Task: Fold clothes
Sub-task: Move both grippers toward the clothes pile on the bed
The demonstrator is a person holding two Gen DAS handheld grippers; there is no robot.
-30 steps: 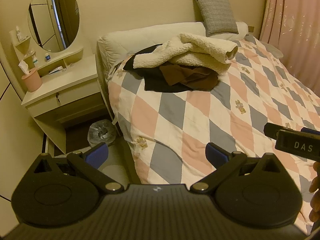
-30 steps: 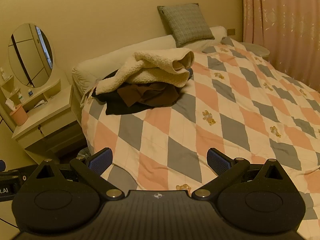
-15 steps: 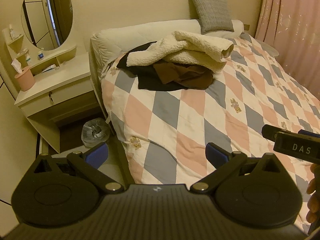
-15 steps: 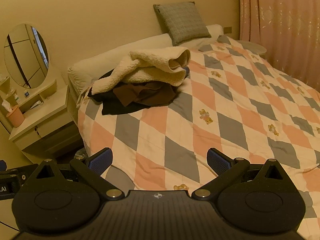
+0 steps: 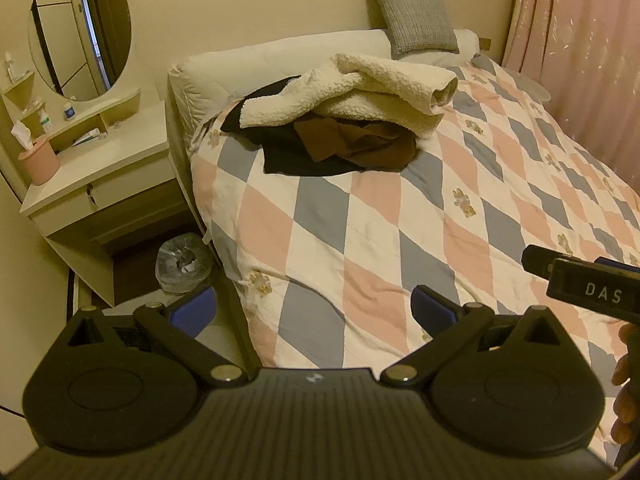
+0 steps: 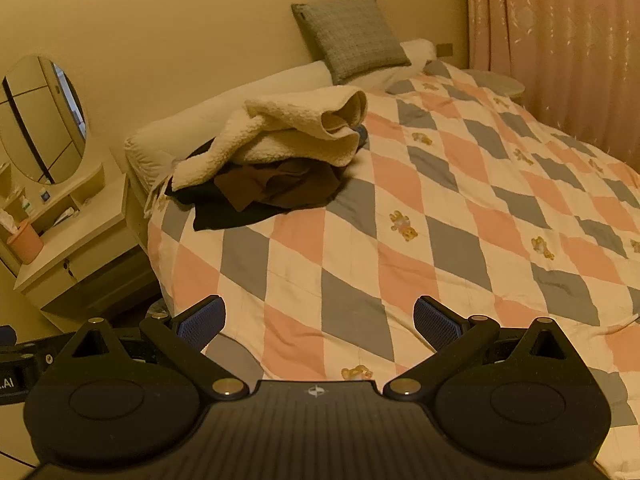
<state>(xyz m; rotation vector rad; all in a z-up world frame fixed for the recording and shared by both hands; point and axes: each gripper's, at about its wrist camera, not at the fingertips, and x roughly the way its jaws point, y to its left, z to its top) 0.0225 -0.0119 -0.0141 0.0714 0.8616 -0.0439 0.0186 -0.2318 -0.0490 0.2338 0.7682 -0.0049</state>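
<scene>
While both tools hang above the near end of the bed, the left gripper (image 5: 314,310) has its blue-padded fingers (image 5: 192,308) spread wide with nothing between them, and the right gripper (image 6: 320,320) is just as wide apart and equally empty. At the right edge of the left wrist view, the right tool's black body shows beside the left one, with part of a hand (image 5: 626,388) under it. Below the fingers lies a quilt (image 5: 360,240) of pink, grey and white diamonds with small bear prints, covering the bed. Well ahead of both grippers, near the head of the bed on its left side, sits the pile of clothes: a cream fleece garment (image 5: 372,88) loosely rolled on top, a brown garment (image 5: 352,140) beneath it, and a black garment (image 5: 288,152) at the bottom, touching the quilt. Behind the pile a grey cushion (image 5: 412,12) leans against the wall. Left of the bed stands a cream dressing table (image 5: 108,168) with an oval mirror (image 5: 80,28) and a pink tissue holder (image 5: 38,160); a lined bin (image 5: 182,262) sits on the floor beside it. Pink curtains (image 6: 560,40) hang on the right.
</scene>
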